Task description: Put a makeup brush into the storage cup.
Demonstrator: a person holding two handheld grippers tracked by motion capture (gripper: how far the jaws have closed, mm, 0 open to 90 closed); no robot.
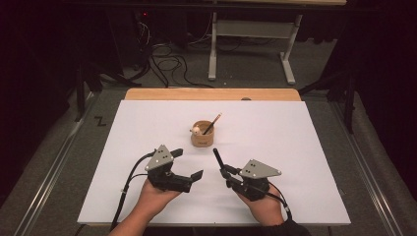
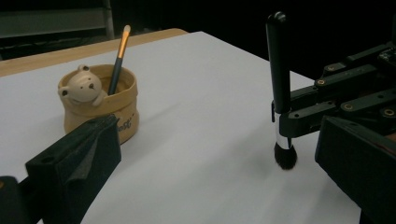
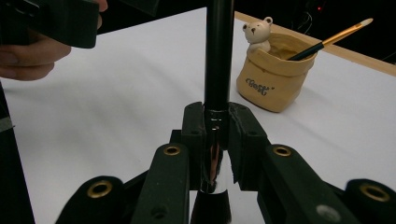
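We lose the black brush's (image 3: 218, 60) handle top past the right gripper view's upper edge, its bristles cut off below, the pencil's (image 1: 212, 124) lower end sunk inside the bear pot (image 1: 202, 134).

The left gripper (image 1: 189, 164) sits at lower left of centre in the high view, cradled from below by the left hand (image 1: 156, 192), its fingers (image 1: 197, 174) spread apart. Lower right of centre, the right gripper (image 1: 224, 171), backed by the right hand (image 1: 263, 205), has its fingers (image 3: 194, 122) clamped together.

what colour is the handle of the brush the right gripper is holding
Black, with a shiny silver band just above the bristles; the brush shows best in the left gripper view.
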